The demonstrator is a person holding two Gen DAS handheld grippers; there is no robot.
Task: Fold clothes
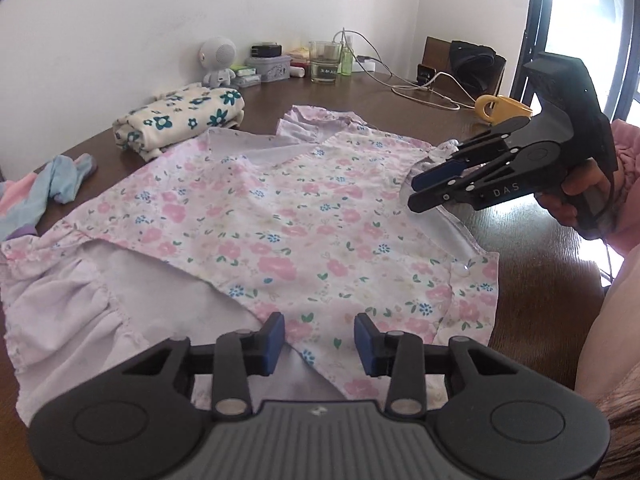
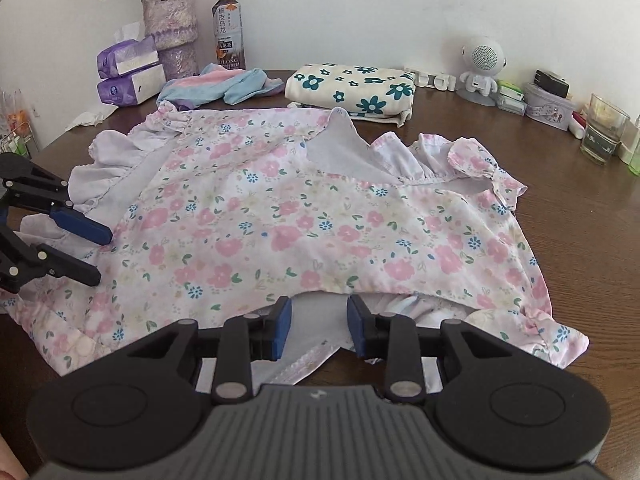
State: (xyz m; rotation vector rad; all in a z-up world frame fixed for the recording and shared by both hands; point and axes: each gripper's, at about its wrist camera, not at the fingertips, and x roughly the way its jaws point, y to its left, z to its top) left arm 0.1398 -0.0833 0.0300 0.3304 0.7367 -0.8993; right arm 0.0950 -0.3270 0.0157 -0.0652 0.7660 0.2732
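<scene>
A pink floral garment [image 1: 280, 220] lies spread on the brown table [image 1: 540, 272], with parts folded over so its pale lining shows. My left gripper [image 1: 320, 344] hovers open over the garment's near edge, nothing between its fingers. My right gripper [image 1: 416, 196], held in a person's hand [image 1: 576, 188], points at the garment's right edge. In the right wrist view the garment [image 2: 320, 220] fills the middle. There the right gripper [image 2: 318, 328] stands open above the hem and lining, gripping nothing. The left gripper [image 2: 94, 250] is open at the garment's left side.
A folded cream cloth with teal flowers [image 2: 352, 88] and a crumpled pastel cloth [image 2: 224, 84] lie behind the garment. Along the wall stand a vase [image 2: 172, 28], tissue packs [image 2: 128, 72], a bottle [image 2: 228, 28], a white robot figure [image 2: 480, 68] and a glass [image 2: 604, 128]. A yellow mug [image 1: 504, 110] and cables sit far right.
</scene>
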